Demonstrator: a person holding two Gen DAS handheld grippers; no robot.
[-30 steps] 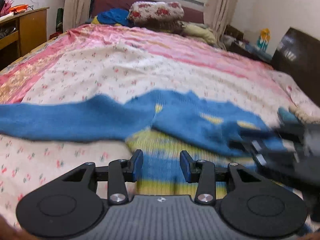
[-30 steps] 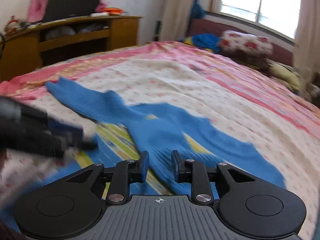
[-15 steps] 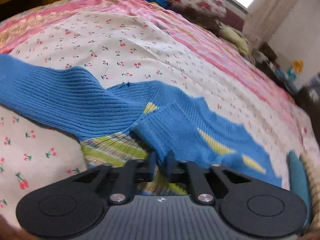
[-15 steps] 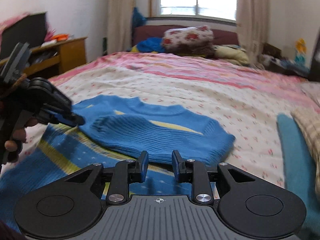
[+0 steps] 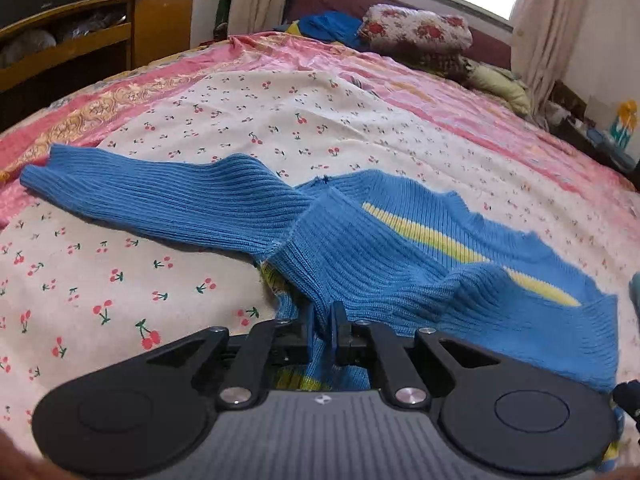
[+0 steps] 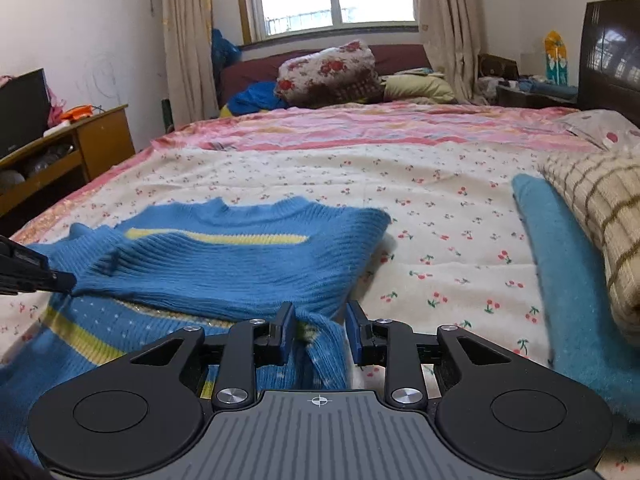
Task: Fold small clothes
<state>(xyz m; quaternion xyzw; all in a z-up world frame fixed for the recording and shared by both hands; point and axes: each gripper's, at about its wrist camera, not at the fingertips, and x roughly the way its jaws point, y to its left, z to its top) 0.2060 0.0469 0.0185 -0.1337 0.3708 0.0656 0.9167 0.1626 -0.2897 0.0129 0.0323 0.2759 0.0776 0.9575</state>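
A blue knit sweater [image 5: 400,256] with yellow stripes lies on the cherry-print bedspread [image 5: 140,280]. One sleeve stretches out to the left; the other is folded across the chest. My left gripper [image 5: 323,320] is shut on a pinch of the sweater's side under the left sleeve. In the right wrist view the sweater [image 6: 224,264] spreads left of centre, and the left gripper's tip [image 6: 36,276] touches its left edge. My right gripper [image 6: 320,328] is at the sweater's right edge. Its jaws are opening, with a fold of knit lying loose between them.
A folded teal cloth [image 6: 560,272] and a checked blanket [image 6: 600,216] lie on the bed to the right. Pillows [image 6: 328,72] are piled at the far end under the window. A wooden desk [image 6: 80,148] stands left of the bed, a dark cabinet [image 6: 612,52] to the right.
My left gripper closed on the sweater's side and held on. My right gripper swung from the folded sleeve to the sweater's right edge, and its jaws have spread slightly.
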